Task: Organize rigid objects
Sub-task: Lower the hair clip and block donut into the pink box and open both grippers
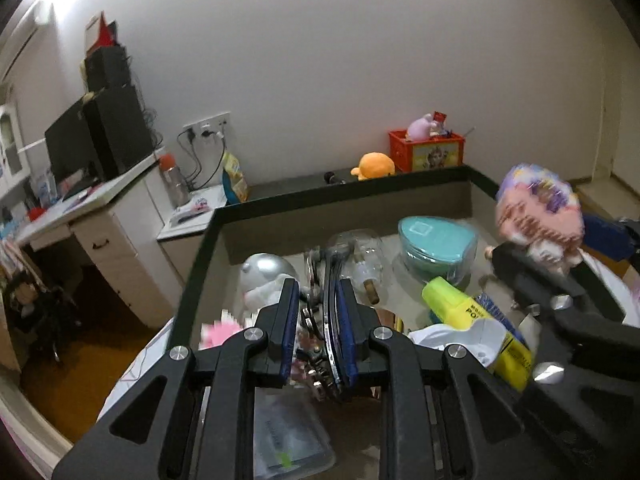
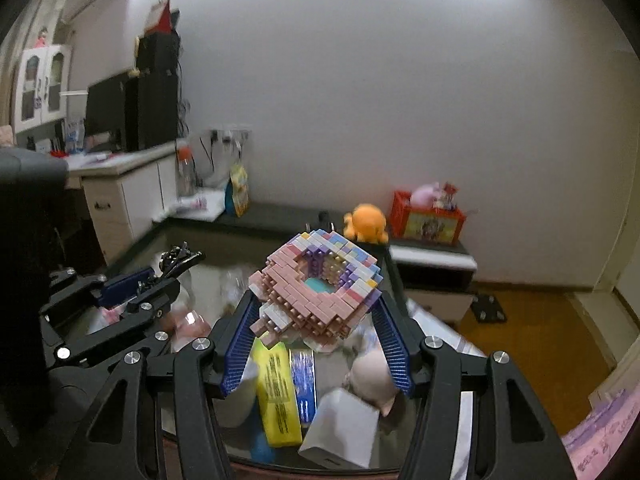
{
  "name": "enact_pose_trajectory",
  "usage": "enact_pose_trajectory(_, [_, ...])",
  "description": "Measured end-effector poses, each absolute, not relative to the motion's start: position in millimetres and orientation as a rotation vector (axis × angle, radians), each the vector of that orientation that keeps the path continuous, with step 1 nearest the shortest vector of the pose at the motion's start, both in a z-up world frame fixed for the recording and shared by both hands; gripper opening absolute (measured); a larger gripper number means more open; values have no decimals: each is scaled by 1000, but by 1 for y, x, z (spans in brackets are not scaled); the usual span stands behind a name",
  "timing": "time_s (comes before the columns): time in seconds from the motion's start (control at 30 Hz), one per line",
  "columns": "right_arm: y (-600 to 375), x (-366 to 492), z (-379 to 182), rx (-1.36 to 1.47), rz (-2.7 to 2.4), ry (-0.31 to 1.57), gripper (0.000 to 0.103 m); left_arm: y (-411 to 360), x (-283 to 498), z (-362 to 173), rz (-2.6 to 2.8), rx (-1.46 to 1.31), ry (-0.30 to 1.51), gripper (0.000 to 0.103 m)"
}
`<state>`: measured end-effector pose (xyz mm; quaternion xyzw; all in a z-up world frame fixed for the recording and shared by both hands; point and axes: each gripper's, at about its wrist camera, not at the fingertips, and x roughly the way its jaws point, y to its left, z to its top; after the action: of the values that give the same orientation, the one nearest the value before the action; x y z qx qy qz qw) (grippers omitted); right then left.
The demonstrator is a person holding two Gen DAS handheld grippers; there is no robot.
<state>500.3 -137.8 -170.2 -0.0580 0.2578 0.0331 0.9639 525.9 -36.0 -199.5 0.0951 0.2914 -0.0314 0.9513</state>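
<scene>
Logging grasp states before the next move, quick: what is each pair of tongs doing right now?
Left tongs: shut on a thin dark metal object; what it is cannot be told.
Right tongs: shut on the pastel brick-built model, held above the tray.

Studded plastic brick model (image 2: 316,288) — matt, knobbly

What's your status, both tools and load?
Right tool shut on brick model, lifted above the bin. Left tool shut on metal chain piece. Bin cluttered below: yellow box, teal container.
</scene>
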Motion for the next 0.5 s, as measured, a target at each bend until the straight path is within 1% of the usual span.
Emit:
enact_pose_trajectory(0.23, [-146,517,-190,-117,53,613,59,-36,530,-201,-65,198,588,21])
enact_pose_trajectory(0.27, [-146,517,-191,-116,54,616,59,-36,529,-201,-68,195,587,24])
enact_pose_trajectory(0.33, [-148,517,-194,-101,69,624,59,-36,525,-199,-54,195,570,34])
enact_pose_trajectory(0.4, [-148,514,-194,-108,56,615,59,-31,524,-197,-31,184,562,54])
enact_pose_trajectory(0.47, [-150,512,-193,-100,51,608,61,-24,523,-196,-34,144,559,60])
enact_pose_trajectory(0.5, [-151,511,-192,-96,43,603,66,-21,523,-195,-32,133,554,62])
